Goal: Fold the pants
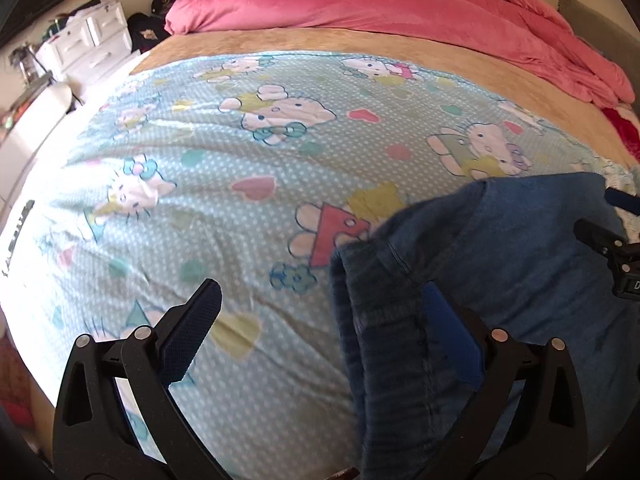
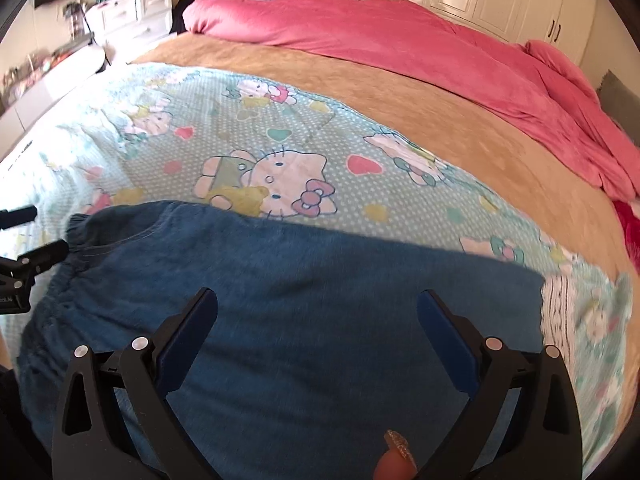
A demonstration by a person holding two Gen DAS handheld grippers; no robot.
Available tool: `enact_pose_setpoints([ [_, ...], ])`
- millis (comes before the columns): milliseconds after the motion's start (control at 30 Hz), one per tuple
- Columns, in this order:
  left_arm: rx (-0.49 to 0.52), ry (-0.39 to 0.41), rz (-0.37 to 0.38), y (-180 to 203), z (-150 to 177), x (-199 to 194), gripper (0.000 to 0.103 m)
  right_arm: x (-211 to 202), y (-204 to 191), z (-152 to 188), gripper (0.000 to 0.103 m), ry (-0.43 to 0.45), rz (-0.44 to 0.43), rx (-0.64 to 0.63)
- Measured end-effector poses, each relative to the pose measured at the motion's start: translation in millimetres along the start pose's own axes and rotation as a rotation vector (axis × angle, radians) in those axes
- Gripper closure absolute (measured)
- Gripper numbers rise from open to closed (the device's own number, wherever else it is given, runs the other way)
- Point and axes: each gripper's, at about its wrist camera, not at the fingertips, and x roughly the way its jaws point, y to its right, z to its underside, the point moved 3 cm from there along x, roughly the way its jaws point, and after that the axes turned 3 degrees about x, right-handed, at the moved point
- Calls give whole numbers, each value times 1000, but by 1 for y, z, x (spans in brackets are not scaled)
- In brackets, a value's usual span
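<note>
Here, label by label:
Left gripper [image 1: 320,324]: fingers spread wide apart, clamped on nothing; the right finger pad [image 1: 448,332] lies against the gathered waistband of the pants, the left finger over bare sheet.
Right gripper [image 2: 318,332]: fingers wide apart, hovering over the middle of the pants, gripping nothing; whether the tips touch the cloth cannot be told.
Fingertip [image 2: 394,464]: a person's fingertip with a glittery nail shows at the bottom edge of the right wrist view, between the gripper's arms.
Denim pants [image 2: 304,280]: blue, spread flat near the bed's near edge, elastic waistband towards the left gripper, the other end straight-edged on the right.
Cartoon-cat sheet [image 1: 240,152]: light blue with dots, hearts and cats, lying under the pants across the near part of the bed.
Tan blanket [image 2: 360,80]: beyond the sheet, across the bed's middle.
Pink duvet [image 2: 400,36]: bunched along the bed's far edge.
White drawers [image 1: 92,40]: beside the bed's far left corner.
</note>
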Motion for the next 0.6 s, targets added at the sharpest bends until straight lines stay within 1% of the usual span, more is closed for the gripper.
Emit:
enact_pose_setpoints([
  [100,17,1,-7,-1,-7,12,8,14,-1,-9,4,-17,-8,-11],
  [133,13,-2,2,-2,-8,16,8,19,-1,-12,4,-20,-3,-24],
  [233,7,-16,59,-2,-10,25,8,32,-5,-18,4,-28,1,-78],
  [367,53,-11,68,3,-11,32,8,51,-11,-25,4,-62,-4,-170],
  [400,64,-11,74,5,-11,33,10,55,-12,-26,4,-70,-10,-184],
  [467,87,-3,101,9,-11,35,22,63,-14,-30,4,-83,-25,-210],
  [500,98,-3,115,12,-10,35,34,66,-15,-31,4,-87,-34,-220],
  [533,109,-3,126,15,-10,36,48,68,-16,-32,4,-90,-46,-228],
  [567,125,-1,138,19,-9,36,55,70,-16,-33,4,-96,-58,-234],
  [600,144,6,155,25,-8,35,68,71,-16,-34,4,-99,-67,-239],
])
